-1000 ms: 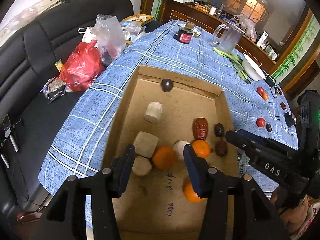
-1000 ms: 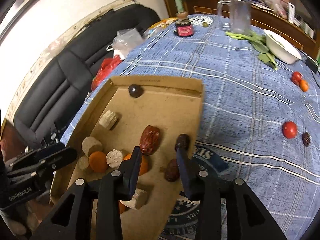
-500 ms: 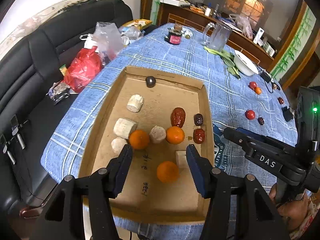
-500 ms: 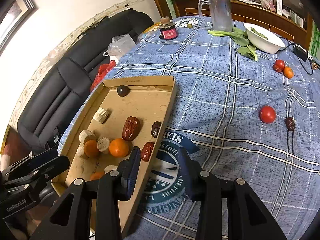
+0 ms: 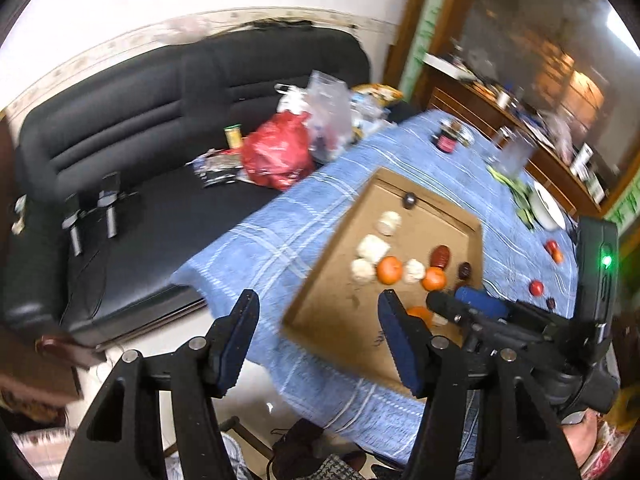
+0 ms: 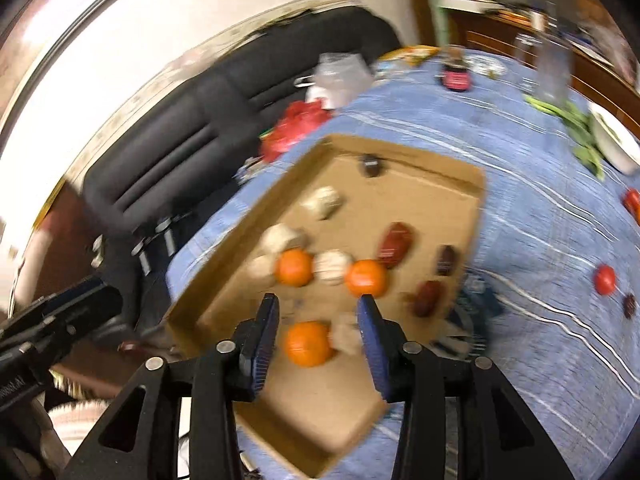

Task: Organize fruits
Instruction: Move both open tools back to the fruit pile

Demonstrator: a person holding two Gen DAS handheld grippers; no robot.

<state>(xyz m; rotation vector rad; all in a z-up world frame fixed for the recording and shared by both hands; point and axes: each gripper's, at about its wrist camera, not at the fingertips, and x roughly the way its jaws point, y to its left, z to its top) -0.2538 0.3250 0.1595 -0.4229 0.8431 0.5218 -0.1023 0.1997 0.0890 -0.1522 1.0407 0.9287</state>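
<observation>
A shallow cardboard tray [image 5: 320,300] [image 6: 424,160] on the blue checked tablecloth holds three oranges [image 6: 295,267], pale chunks [image 6: 331,267], red dates [image 6: 396,240] and a dark round fruit [image 6: 370,165]. My left gripper [image 5: 314,336] is open and empty, held off the table's near-left corner. My right gripper [image 6: 318,330] is open and empty, above the tray's near end over the nearest orange [image 6: 309,343]. It also shows in the left wrist view [image 5: 472,314]. Loose tomatoes [image 6: 604,279] and a dark date [image 6: 629,306] lie on the cloth at right.
A black sofa [image 5: 160,120] stands left of the table with a red bag [image 5: 276,156] and clear bags on it. At the table's far end are a dark jar [image 5: 446,140], a glass pitcher [image 5: 514,152], greens and a white bowl [image 5: 546,204].
Both grippers pulled back and up from the tray and swung left. The left gripper left the tray for the table corner; the right came from the tray's right edge to its near end.
</observation>
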